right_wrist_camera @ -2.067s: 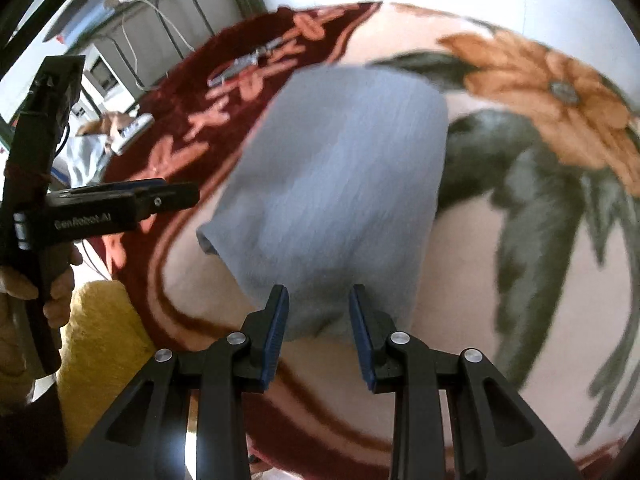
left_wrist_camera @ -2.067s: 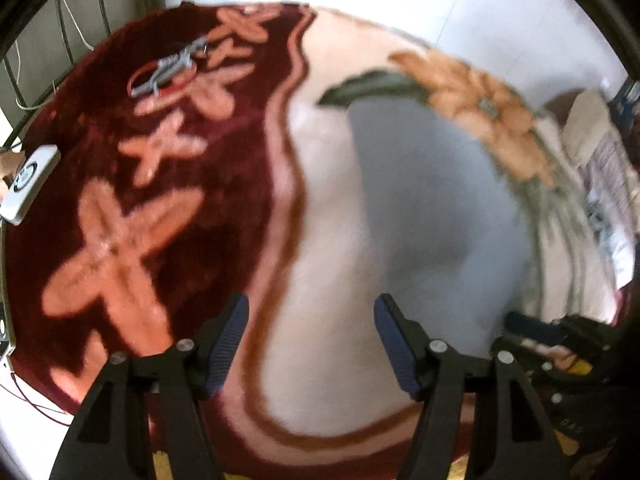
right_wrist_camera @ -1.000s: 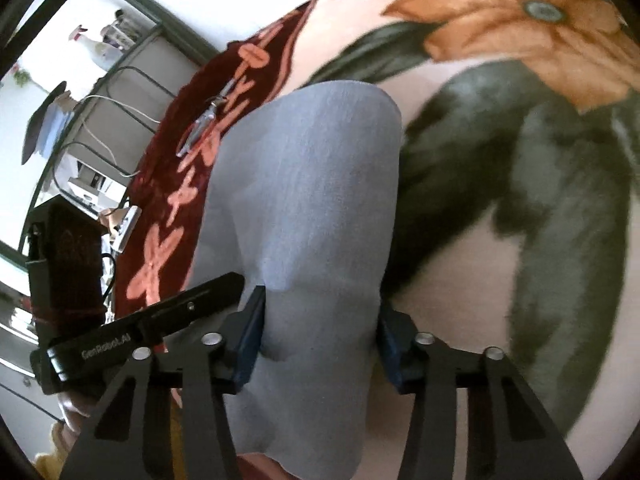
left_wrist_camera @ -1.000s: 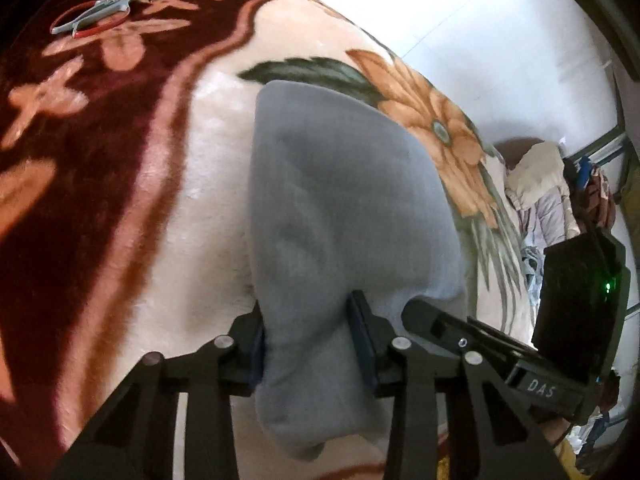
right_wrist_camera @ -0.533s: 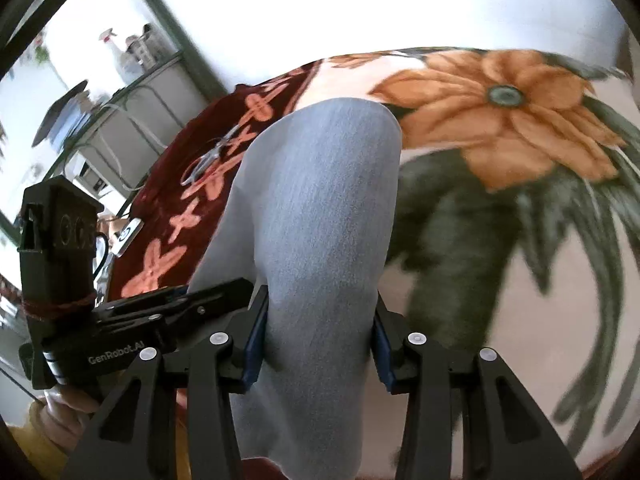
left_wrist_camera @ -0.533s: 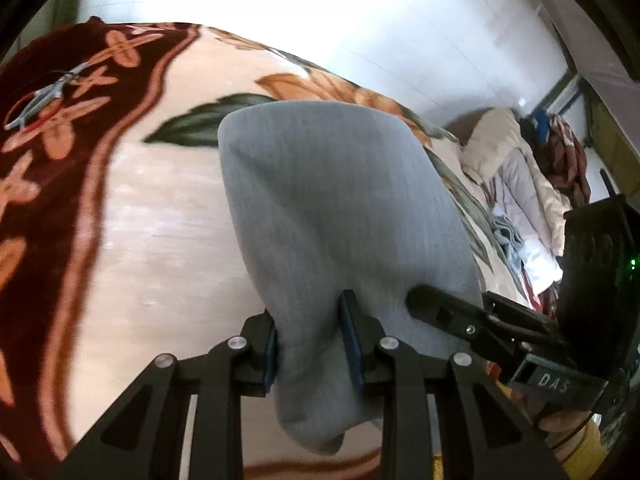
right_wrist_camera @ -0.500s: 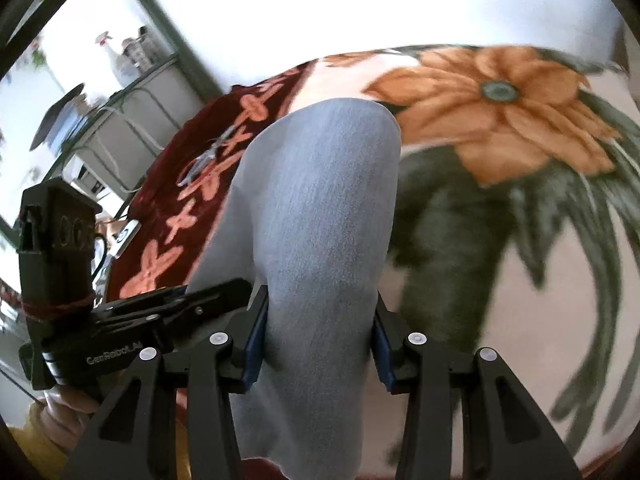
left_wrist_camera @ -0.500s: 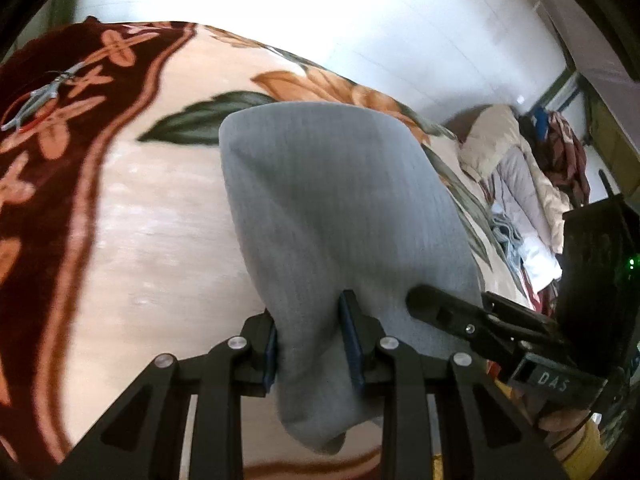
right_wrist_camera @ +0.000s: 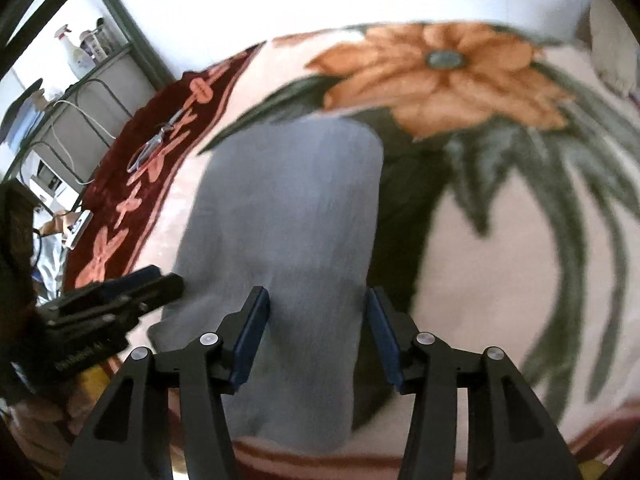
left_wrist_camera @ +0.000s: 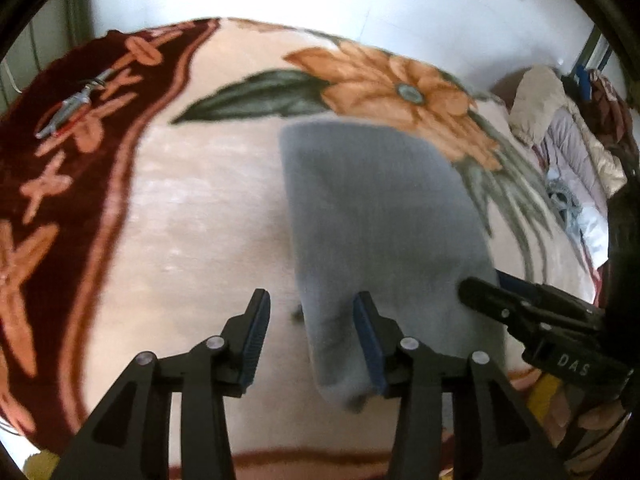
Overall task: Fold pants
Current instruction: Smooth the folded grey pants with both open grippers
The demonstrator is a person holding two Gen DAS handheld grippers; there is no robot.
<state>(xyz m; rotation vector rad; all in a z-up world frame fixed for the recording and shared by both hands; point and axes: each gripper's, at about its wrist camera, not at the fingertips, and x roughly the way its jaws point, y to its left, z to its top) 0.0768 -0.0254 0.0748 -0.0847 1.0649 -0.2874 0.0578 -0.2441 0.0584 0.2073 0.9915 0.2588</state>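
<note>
Left wrist view: left claw (left_wrist_camera: 306, 334) and right claw (right_wrist_camera: 316, 334) are opening, releasing grey pants (left_wrist_camera: 380, 216) (lying folded on the blanket (left_wrist_camera: 192, 216)).

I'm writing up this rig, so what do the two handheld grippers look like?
Both grippers, left and right, are matte black with triangular cut-outs, silver screw heads and blue ribbed fingers. Seen from the side, one body carries white "DAS" lettering.

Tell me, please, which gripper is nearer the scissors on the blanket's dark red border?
Left. The left gripper sits at the pants' border-side edge; the right gripper is farther from the scissors.
</note>
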